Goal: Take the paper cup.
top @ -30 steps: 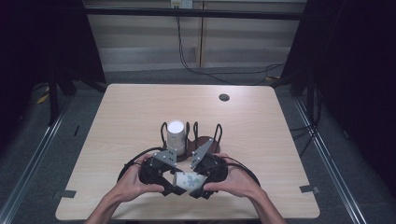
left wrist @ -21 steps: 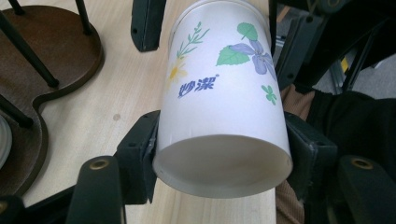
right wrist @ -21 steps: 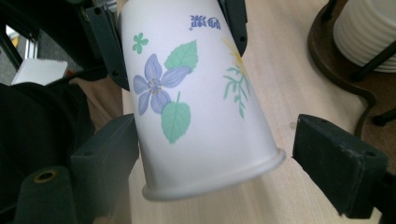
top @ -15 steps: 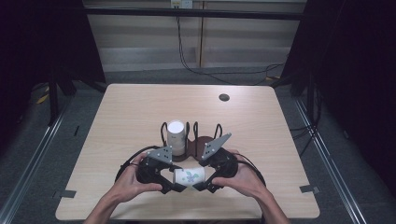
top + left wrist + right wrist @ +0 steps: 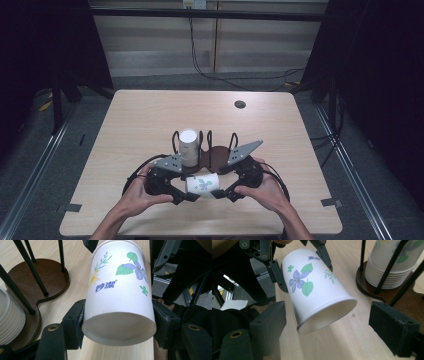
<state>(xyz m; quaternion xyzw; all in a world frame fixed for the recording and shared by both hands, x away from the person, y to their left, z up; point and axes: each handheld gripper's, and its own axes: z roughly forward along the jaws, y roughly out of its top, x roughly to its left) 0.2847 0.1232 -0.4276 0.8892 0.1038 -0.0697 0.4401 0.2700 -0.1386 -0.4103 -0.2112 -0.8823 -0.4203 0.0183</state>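
Paper cup (image 5: 119,290), floral print, lies sideways just above the bench (image 5: 150,115) between the two grippers, near the front edge, in front of the dark wooden cup rack (image 5: 212,152). Left gripper (image 5: 120,325) is clamped on the cup near its base, pads pressing both side walls. Right gripper (image 5: 329,325) has jaws spread wide around the open mouth, not touching. Rack holds a nested stack of cups (image 5: 188,146) between black rods. Judgement: cup is very light, thin-walled, easily crushed or ovalled; slick coated paper. Best hold is low near the stiff base or at the rolled rim, with gentle squeeze only.
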